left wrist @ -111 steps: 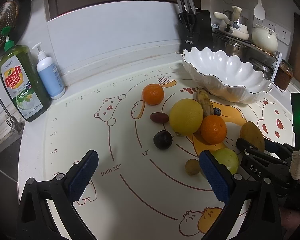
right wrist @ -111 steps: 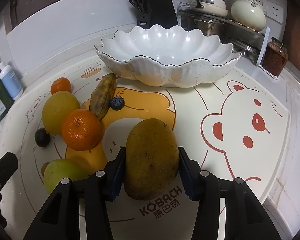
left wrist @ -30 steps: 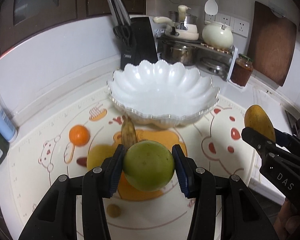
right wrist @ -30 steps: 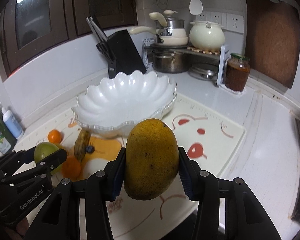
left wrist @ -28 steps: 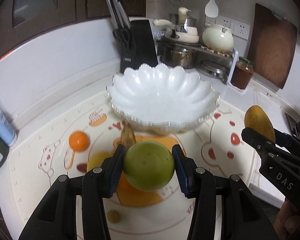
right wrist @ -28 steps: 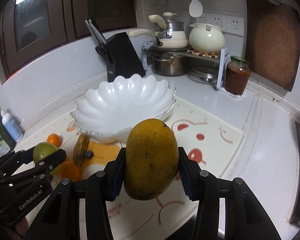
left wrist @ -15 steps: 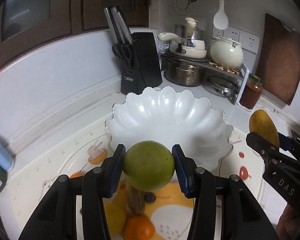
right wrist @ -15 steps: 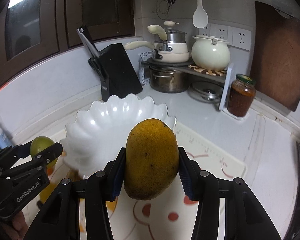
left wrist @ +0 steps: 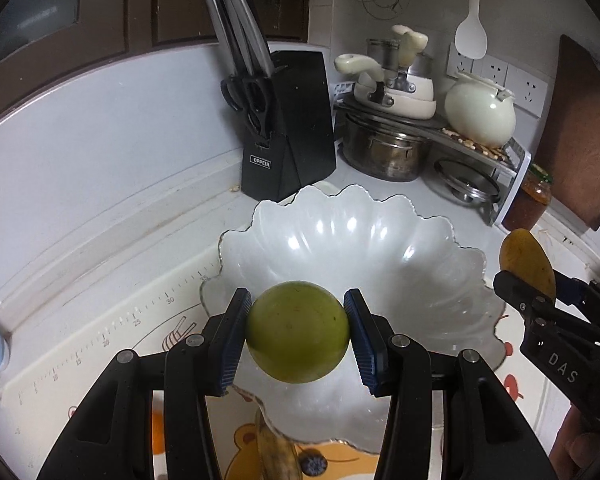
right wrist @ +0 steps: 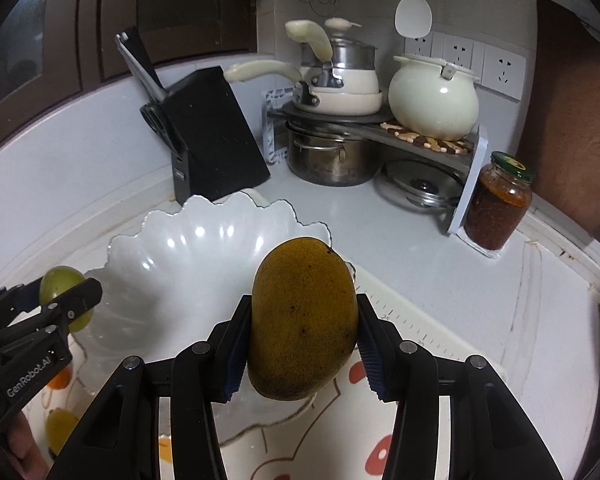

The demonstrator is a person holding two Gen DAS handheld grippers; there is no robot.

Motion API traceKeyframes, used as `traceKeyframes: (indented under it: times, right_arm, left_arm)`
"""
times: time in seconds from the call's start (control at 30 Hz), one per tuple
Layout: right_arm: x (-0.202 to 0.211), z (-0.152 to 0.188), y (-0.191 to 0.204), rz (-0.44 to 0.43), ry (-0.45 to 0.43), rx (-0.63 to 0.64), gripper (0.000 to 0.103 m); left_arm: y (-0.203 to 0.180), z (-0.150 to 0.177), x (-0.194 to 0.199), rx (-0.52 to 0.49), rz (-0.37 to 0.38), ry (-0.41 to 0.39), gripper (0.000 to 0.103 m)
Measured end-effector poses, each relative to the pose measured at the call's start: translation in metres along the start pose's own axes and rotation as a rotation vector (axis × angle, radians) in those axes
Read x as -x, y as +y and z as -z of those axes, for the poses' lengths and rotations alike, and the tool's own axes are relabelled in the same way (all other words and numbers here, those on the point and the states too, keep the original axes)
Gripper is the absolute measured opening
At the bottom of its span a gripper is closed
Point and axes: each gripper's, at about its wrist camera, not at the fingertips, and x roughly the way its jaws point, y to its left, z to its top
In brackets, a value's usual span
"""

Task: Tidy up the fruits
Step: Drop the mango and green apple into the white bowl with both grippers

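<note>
My left gripper (left wrist: pixel 298 334) is shut on a round green fruit (left wrist: pixel 297 332) and holds it in the air over the near rim of the white scalloped bowl (left wrist: pixel 420 248). My right gripper (right wrist: pixel 302 338) is shut on a yellow-brown mango (right wrist: pixel 304 316) and holds it over the bowl's right rim (right wrist: pixel 172 240). The bowl's inside looks bare. Each gripper shows in the other's view, the right one with the mango (left wrist: pixel 528 264) and the left one with the green fruit (right wrist: pixel 60 284). A browned banana (left wrist: pixel 274 456) and a dark berry (left wrist: pixel 312 463) lie on the mat below.
A black knife block (left wrist: pixel 288 136) stands behind the bowl. A rack with steel pots (left wrist: pixel 384 152) and a white kettle (left wrist: pixel 480 116) is at the back right, beside a red jar (right wrist: pixel 498 204). Orange fruit (right wrist: pixel 58 380) and yellow fruit (right wrist: pixel 60 428) lie on the bear-print mat.
Both grippers have lifted their fruits off the mat and moved forward and closer to the bowl; half a second ago they were slightly farther back.
</note>
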Motion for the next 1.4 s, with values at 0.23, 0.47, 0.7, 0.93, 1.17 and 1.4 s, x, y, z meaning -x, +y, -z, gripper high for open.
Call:
traceKeyframes:
  times: [0.23,0.47,0.7,0.93,1.17,1.4]
  right_arm:
    - [-0.021,0.003,0.0,-0.017,0.065,-0.01,0.049]
    - [-0.034,0.007,0.003,-0.016,0.114,-0.022,0.049]
    - [-0.02,0.006,0.0,0.045,0.036,-0.035,0.082]
    - [0.003,-0.001,-0.001,0.072,-0.031,-0.027,0.086]
    - [0.016,-0.001,-0.001,0.066,-0.052,-0.03,0.088]
    - [0.033,0.004,0.0,0.054,-0.074,-0.03,0.088]
  left_arm:
    - [0.002,0.002,-0.017,0.011,0.018,0.041,0.048]
    - [0.002,0.011,-0.031,0.033,0.01,0.115,0.048]
    - [0.002,0.013,-0.024,0.042,-0.034,0.095,0.075]
    - [0.001,0.004,-0.006,0.036,-0.036,0.058,0.088]
    - [0.004,0.002,0.014,0.033,-0.074,0.02,0.093]
    - [0.005,0.01,0.028,0.034,-0.081,0.022,0.094]
